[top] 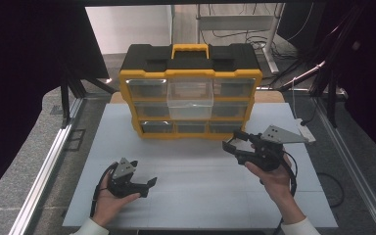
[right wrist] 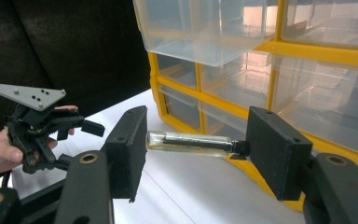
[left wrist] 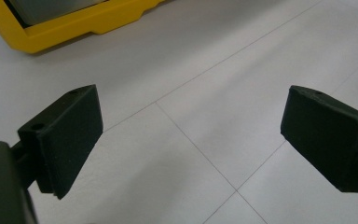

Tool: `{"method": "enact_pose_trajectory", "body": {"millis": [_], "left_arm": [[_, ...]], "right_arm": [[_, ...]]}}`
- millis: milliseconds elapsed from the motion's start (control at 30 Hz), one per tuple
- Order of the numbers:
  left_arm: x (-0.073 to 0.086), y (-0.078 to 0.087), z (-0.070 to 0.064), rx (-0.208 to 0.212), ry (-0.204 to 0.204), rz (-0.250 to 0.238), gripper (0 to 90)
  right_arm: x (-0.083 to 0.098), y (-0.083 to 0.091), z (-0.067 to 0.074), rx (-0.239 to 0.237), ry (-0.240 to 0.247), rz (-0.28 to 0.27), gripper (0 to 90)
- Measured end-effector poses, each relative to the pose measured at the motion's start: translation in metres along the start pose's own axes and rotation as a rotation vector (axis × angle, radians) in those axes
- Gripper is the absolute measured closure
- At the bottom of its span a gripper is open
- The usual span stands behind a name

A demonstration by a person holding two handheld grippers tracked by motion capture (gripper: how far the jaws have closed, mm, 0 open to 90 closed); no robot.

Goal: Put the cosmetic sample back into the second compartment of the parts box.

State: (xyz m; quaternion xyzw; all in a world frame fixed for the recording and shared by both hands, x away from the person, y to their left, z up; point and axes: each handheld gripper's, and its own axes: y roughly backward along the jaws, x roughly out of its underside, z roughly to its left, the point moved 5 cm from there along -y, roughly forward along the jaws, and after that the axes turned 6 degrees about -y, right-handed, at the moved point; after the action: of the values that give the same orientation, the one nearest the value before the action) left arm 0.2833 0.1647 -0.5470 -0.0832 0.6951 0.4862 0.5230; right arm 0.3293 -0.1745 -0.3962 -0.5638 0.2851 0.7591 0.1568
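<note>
**Operator:** State the position of the vial relative to the right gripper.

**Inspector:** In the right gripper view, the vial [right wrist: 191, 143] lies level and lengthwise between the two pads of the right gripper [right wrist: 193, 149]. Its clear end meets the left pad; its dark cap meets the right pad. It is held above the white table [right wrist: 182, 196], just in front of the yellow drawer cabinet [right wrist: 261, 49], below the pulled-out clear drawer [right wrist: 200, 32].

**Operator:** What is obscured?

**Inspector:** In the high view the vial is too small to make out between the jaws of the right gripper [top: 232, 143]. The contents of the vial cannot be determined. The cabinet is cut off at the frame edges in both gripper views.

**Operator:** Jaw condition?

**Inspector:** Right gripper: clamped on the vial end to end. Left gripper [left wrist: 191, 140]: jaws wide apart, nothing between them, above bare table. In the high view the left gripper [top: 149, 182] sits well apart from the cabinet [top: 191, 100].
</note>
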Motion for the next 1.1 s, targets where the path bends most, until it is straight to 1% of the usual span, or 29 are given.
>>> {"method": "enact_pose_trajectory", "body": {"millis": [267,633,767,800,1000,1100], "left_arm": [[0.003,0.004,0.000,-0.007,0.008,-0.005,6.1],[0.003,0.004,-0.001,-0.015,0.005,-0.005,6.2],[0.003,0.003,-0.001,-0.013,0.004,-0.004,6.2],[0.003,0.003,-0.001,-0.012,0.004,-0.005,6.2],[0.002,0.002,0.000,-0.009,0.002,-0.004,6.2],[0.002,0.001,0.000,-0.006,0.002,-0.002,6.2]], "right_arm": [[-0.010,0.001,0.000,-0.008,0.003,-0.023,40.3],[-0.024,0.001,0.005,-0.025,0.019,-0.049,40.3],[-0.030,0.003,0.007,-0.022,0.022,-0.066,40.3],[-0.031,0.003,0.007,-0.021,0.015,-0.071,40.3],[-0.038,0.006,0.008,-0.019,0.021,-0.080,40.3],[-0.043,0.007,0.007,-0.018,0.013,-0.089,40.3]]}}
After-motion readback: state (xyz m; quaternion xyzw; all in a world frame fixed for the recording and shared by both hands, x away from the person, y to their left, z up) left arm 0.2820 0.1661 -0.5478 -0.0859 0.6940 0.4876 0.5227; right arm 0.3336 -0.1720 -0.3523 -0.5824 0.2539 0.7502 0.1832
